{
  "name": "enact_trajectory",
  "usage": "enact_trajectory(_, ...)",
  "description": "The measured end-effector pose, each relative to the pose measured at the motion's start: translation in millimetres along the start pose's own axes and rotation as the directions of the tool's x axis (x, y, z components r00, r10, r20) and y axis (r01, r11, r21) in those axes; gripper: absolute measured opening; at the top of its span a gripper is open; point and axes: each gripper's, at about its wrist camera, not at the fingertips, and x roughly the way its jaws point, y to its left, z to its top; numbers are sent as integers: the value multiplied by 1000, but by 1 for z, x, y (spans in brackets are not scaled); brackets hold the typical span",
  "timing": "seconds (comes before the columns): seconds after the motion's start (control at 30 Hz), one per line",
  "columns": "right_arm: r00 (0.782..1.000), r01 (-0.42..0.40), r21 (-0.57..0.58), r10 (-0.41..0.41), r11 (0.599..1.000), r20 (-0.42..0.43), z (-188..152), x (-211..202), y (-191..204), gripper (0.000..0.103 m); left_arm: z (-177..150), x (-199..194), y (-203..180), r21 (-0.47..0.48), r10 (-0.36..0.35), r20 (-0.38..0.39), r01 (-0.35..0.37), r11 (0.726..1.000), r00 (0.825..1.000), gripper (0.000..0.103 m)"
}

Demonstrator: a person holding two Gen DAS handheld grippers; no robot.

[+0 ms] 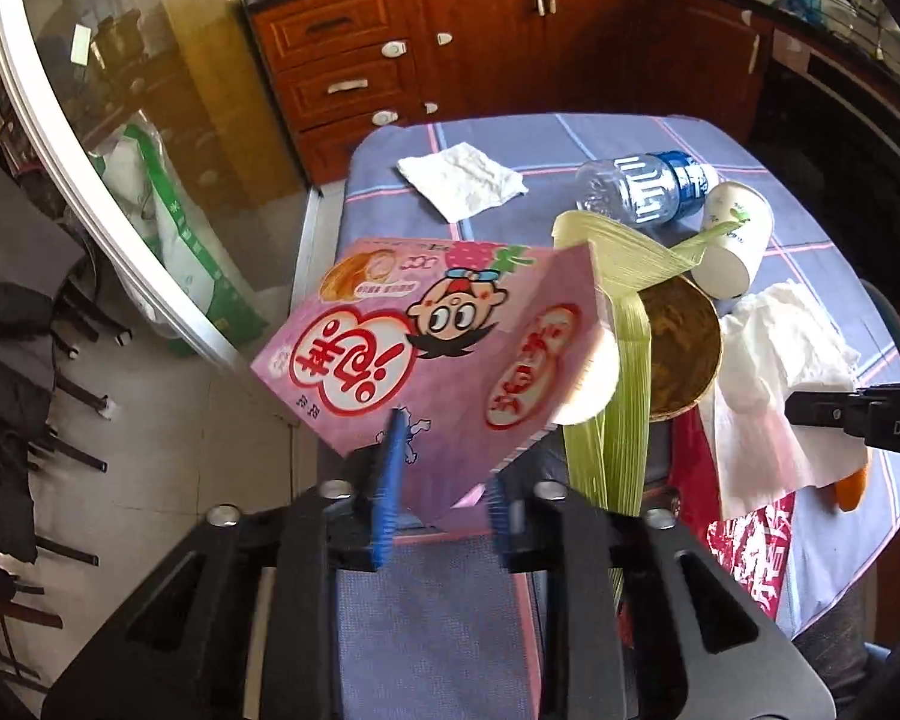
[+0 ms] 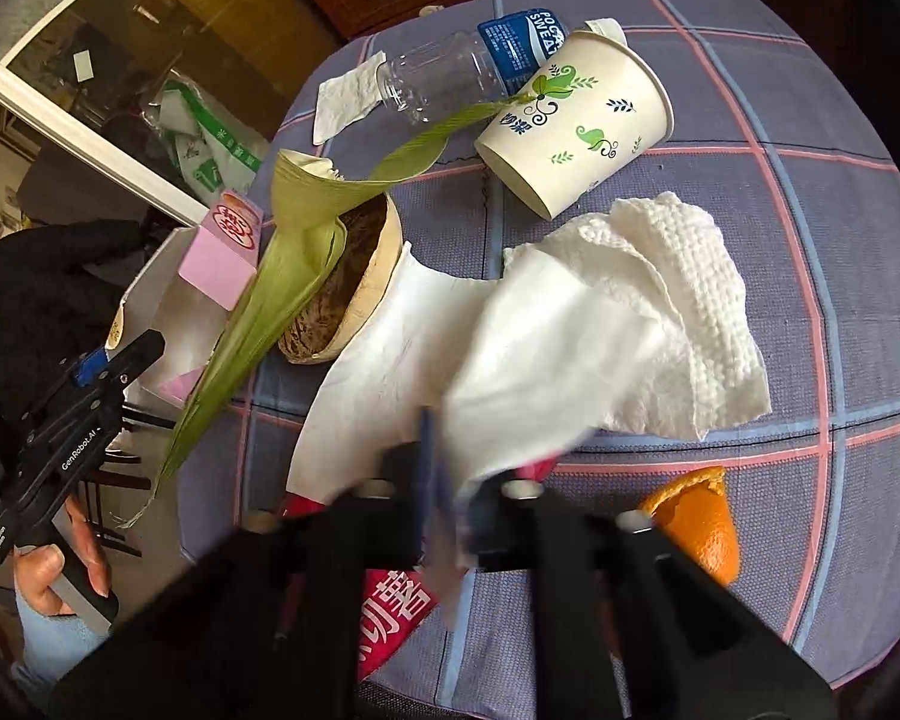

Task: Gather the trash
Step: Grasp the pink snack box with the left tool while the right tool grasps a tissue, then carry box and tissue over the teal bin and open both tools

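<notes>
Blue-padded fingers of the left gripper pinch the lower edge of a pink snack box, which hangs tilted in the air past the desk's near-left corner, clear of the checked cloth. In the right wrist view the right gripper has its fingers pressed together on a corner of a white paper towel, which is bunched and draped over the desk's near side.

To carry this well, I would keep the box grip firm, since only a narrow strip of card sits between the pads and the box could swing or slip. The towel should be lifted slowly: it lies against a bowl of brown scraps with green corn husk trailing over it, and a quick pull might drag either along.

Further out lie a tipped paper cup, an empty clear bottle, a flat napkin, a piece of orange peel and a red wrapper.

No bin or bag for the rubbish appears in either view. The right fingers are blurred, so how much towel they hold is unclear, and the wrapper is partly covered by the towel and gripper.
</notes>
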Motion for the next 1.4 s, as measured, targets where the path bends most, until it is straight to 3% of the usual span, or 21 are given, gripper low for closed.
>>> enact_trajectory(0.17,994,-35,-70,42,997,102,4,-42,23,1,7,-43,19,-27,-13,117,16,999,993,4)
enact_trajectory(0.33,976,-56,-112,79,992,205,9,-90,39,1,18,-84,28,-48,-89,198,101,994,976,1)
enact_trajectory(0.5,954,-45,-127,80,991,288,11,-128,42,1,28,-119,12,1,-148,262,153,988,954,1)
enact_trajectory(0.67,930,-3,-99,39,995,366,12,-166,25,1,47,-147,-28,95,-243,312,224,970,919,1)
enact_trajectory(0.87,890,54,-2,-47,999,453,5,-217,-25,1,78,-155,-108,244,-420,282,359,901,862,2)
enact_trajectory(1.07,860,117,143,-173,983,480,-10,-254,-98,1,98,-137,-211,360,-574,159,494,791,803,2)
enact_trajectory(1.27,848,164,273,-277,948,452,-27,-266,-173,1,105,-111,-311,422,-654,34,582,695,756,2)
enact_trajectory(1.4,853,174,342,-315,923,416,-37,-263,-222,1,102,-93,-366,443,-671,-33,613,654,740,2)
